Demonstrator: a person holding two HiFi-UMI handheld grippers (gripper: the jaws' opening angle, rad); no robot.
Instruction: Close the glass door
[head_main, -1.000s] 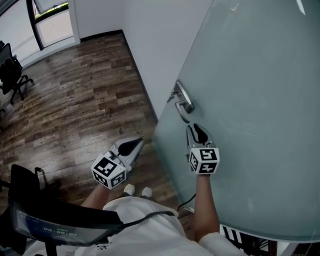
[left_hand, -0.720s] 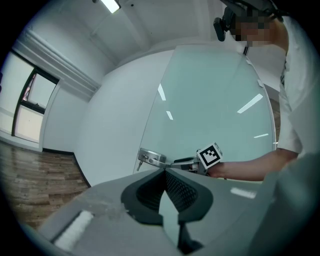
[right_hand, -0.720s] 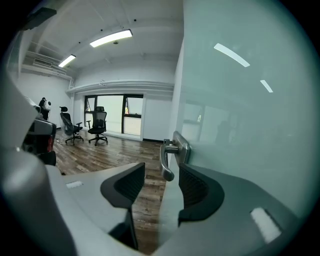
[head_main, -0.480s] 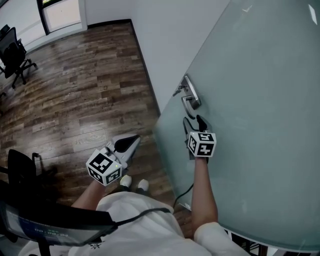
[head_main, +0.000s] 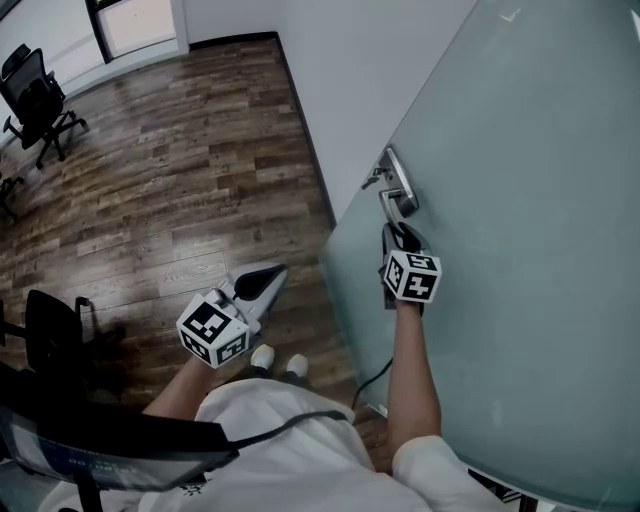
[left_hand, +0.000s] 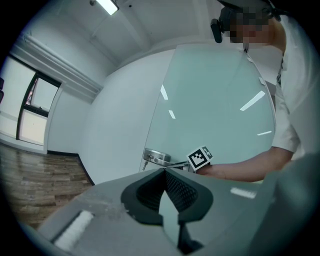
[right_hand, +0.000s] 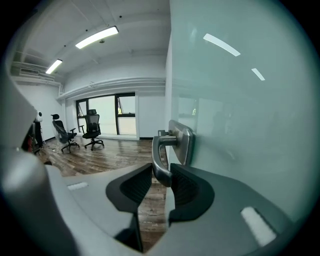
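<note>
**Component positions.** The glass door (head_main: 520, 250) is a frosted panel filling the right of the head view. Its free edge runs down beside the white wall (head_main: 340, 90). The handle (head_main: 398, 190), a metal lever on a metal plate, is mounted close to that edge.

**Right gripper.** The right gripper (head_main: 400, 238) is at the handle. Its jaws have just been closing, and the right gripper view shows the free end of the lever between them with a pad bearing on each side. It is therefore clenched on the handle (not merely placed around it).

**Left gripper.** The left gripper (head_main: 262, 283) hangs over the wood floor (head_main: 170, 180), well apart from the door and to its left. Its jaws are together, with nothing between them.

**Governing relation.** The handle lies directly ahead of the right gripper, along the line of its jaws. The lever leaves its plate pointing out from the glass, then bends to run along the door face toward the gripper. Its long axis is thus roughly in line with the gripper, and the jaws straddle it across its width. The right hand is the nearer one and the only one in contact.

**Next move (judgement).** With the grip made, the door should be swung by the handle. The force should run across the panel face, since pulling along the lever axis may slide the pads off its end. The pictures do not show the frame, so the swing direction cannot be confirmed.
</note>
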